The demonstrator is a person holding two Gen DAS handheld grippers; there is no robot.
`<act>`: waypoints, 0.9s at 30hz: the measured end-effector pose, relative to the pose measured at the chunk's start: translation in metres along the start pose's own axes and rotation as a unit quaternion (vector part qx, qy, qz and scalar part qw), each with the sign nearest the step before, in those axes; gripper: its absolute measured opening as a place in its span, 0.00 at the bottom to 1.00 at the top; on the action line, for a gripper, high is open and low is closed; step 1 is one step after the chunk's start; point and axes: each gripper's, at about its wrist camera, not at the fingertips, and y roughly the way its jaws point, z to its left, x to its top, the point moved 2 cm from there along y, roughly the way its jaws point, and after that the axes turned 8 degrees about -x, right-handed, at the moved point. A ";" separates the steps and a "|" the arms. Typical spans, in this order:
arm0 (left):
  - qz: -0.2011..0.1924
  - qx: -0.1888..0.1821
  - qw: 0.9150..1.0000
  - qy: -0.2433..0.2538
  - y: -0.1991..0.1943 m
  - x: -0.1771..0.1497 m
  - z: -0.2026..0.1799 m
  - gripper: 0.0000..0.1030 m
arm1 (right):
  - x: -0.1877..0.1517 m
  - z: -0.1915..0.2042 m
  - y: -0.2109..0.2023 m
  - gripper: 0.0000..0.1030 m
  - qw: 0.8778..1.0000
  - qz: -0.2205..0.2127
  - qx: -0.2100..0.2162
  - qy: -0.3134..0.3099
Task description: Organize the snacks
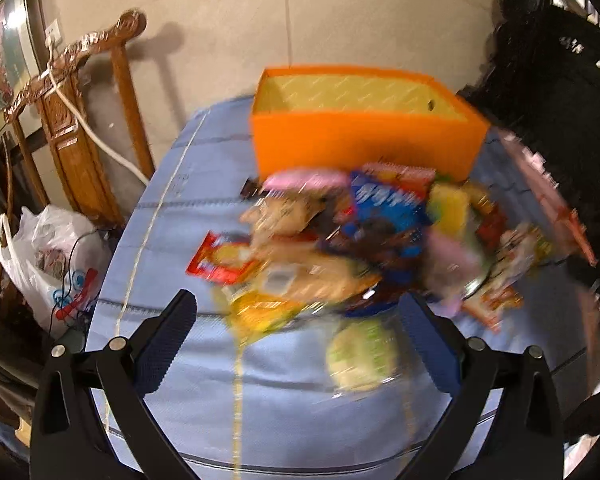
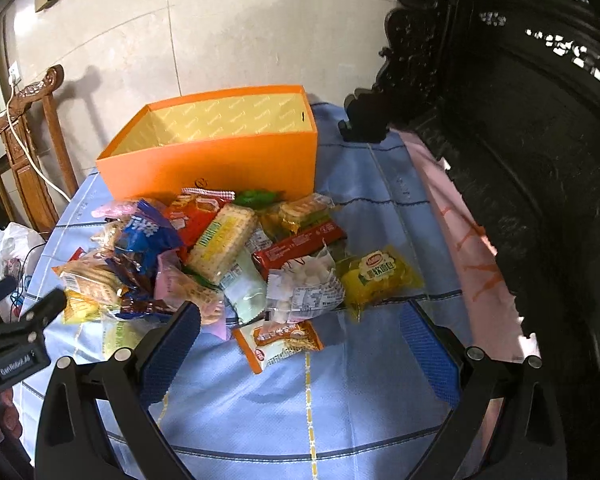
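Observation:
A heap of snack packets (image 2: 228, 256) lies on the blue tablecloth (image 2: 340, 400) in front of an open orange box (image 2: 220, 160) with a yellow lining; nothing shows inside it. The heap (image 1: 340, 248) and the box (image 1: 360, 148) also show, blurred, in the left wrist view. A yellow bread packet (image 2: 378, 276) and a small orange packet (image 2: 278, 344) lie at the heap's near edge. My right gripper (image 2: 300, 340) is open and empty just before the heap. My left gripper (image 1: 300, 328) is open and empty over a pale green packet (image 1: 362, 354).
A carved wooden chair (image 1: 80, 128) with a white cable and a white plastic bag (image 1: 52, 268) stand left of the table. Dark carved furniture (image 2: 520, 140) rises on the right, beside a pink cloth (image 2: 468, 240). The left gripper's body (image 2: 16, 340) shows at the right view's left edge.

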 end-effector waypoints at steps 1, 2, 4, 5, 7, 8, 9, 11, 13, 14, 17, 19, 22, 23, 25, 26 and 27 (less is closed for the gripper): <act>0.004 0.002 1.000 -0.004 0.005 -0.002 0.005 0.96 | 0.002 0.000 0.006 0.97 1.000 0.007 -0.001 0.001; 0.014 0.003 1.000 -0.010 0.010 -0.004 0.009 0.96 | 0.003 0.002 0.011 0.97 1.000 0.010 0.000 0.000; 0.003 -0.007 1.000 -0.024 0.018 -0.002 0.015 0.96 | 0.007 0.006 0.018 0.97 1.000 0.014 0.005 -0.002; 0.001 -0.015 1.000 -0.026 0.021 0.002 0.015 0.96 | 0.008 0.008 0.020 0.97 1.000 0.014 0.006 -0.004; 0.006 -0.016 1.000 -0.018 0.026 0.007 0.009 0.96 | 0.014 0.013 0.029 0.97 1.000 0.014 0.008 -0.020; 0.002 -0.017 1.000 -0.009 0.031 0.012 0.003 0.96 | 0.017 0.015 0.034 0.97 1.000 0.013 0.008 -0.026; 0.009 -0.015 1.000 0.007 0.038 0.018 -0.006 0.96 | 0.020 0.015 0.040 0.97 0.999 0.013 0.007 -0.031; 0.014 -0.024 0.999 0.022 0.048 0.028 -0.019 0.96 | 0.027 0.011 0.057 0.97 0.999 0.022 0.006 -0.026; 0.008 -0.045 0.998 0.038 0.058 0.041 -0.033 0.96 | 0.030 0.000 0.072 0.97 0.999 0.030 0.024 0.001; 0.010 -0.042 0.998 0.045 0.063 0.045 -0.039 0.96 | 0.029 -0.004 0.077 0.97 0.999 0.035 0.026 0.011; 0.015 -0.040 0.997 0.061 0.078 0.052 -0.050 0.96 | 0.025 -0.016 0.098 0.97 0.997 0.055 0.034 0.037; 0.021 -0.048 0.997 0.059 0.083 0.054 -0.051 0.96 | 0.025 -0.017 0.105 0.97 0.997 0.057 0.037 0.038; 0.029 -0.048 0.997 0.050 0.092 0.057 -0.049 0.96 | 0.027 -0.013 0.118 0.97 0.997 0.061 0.038 0.031; 0.031 -0.049 0.997 0.046 0.096 0.057 -0.049 0.96 | 0.026 -0.010 0.121 0.97 0.997 0.064 0.040 0.027; 0.035 -0.049 0.997 0.045 0.100 0.057 -0.049 0.96 | 0.023 -0.007 0.127 0.97 0.996 0.077 0.032 0.022; 0.037 -0.049 0.997 0.048 0.104 0.058 -0.050 0.96 | 0.018 -0.006 0.131 0.97 0.996 0.079 0.033 0.021; 0.031 -0.047 0.997 0.051 0.107 0.057 -0.051 0.96 | 0.015 -0.005 0.131 0.97 0.997 0.075 0.029 0.020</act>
